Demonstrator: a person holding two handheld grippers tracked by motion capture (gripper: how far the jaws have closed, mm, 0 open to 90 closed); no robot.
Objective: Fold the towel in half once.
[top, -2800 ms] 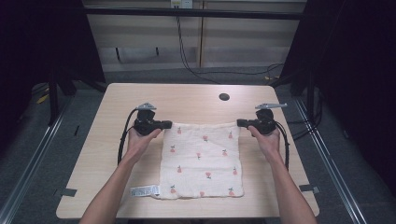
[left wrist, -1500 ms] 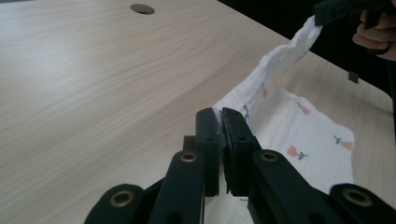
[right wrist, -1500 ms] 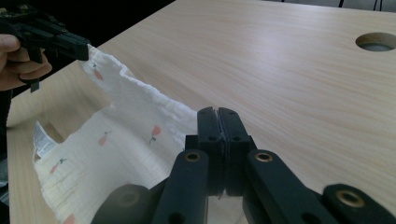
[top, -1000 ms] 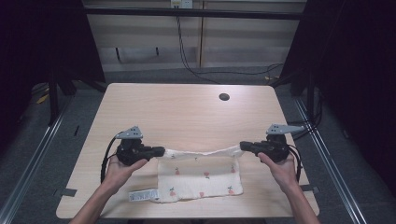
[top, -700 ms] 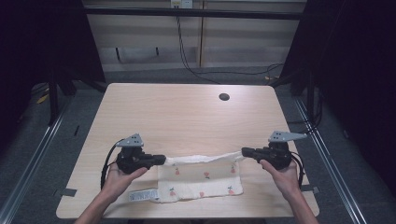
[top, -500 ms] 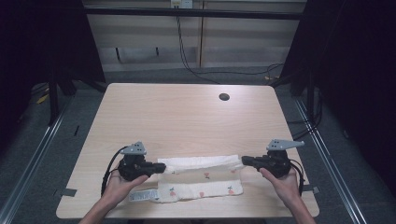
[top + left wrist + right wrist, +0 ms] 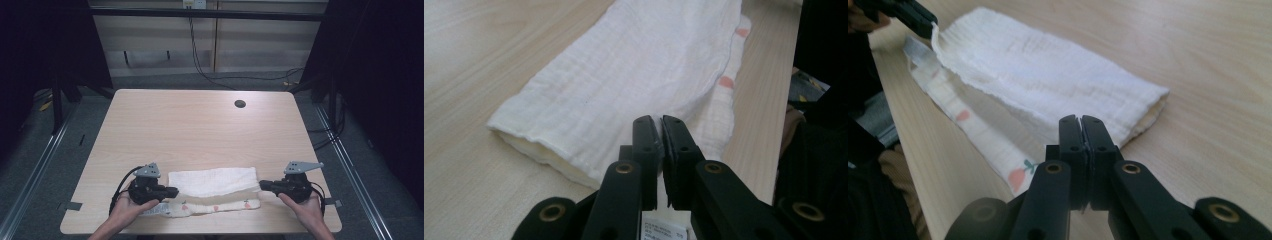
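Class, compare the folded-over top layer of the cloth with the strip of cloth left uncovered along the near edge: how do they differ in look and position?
The top layer shows plain white; the uncovered strip shows small pink prints. The top layer is broader and lies farther from the person; the strip is narrow and nearest the table edge. The top layer's corners are pinched by the left gripper and right gripper; the strip lies flat and carries a label near its left end. Both belong to one cloth.

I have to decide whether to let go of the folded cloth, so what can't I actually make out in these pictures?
- Left gripper view: the jaws hide the cloth corner they pinch.
- Right gripper view: the same; its jaws cover the pinched edge.
- High view: the label beside the left hand is too small to read.
- High view: the folded-over top layer hides most of the printed layer below.
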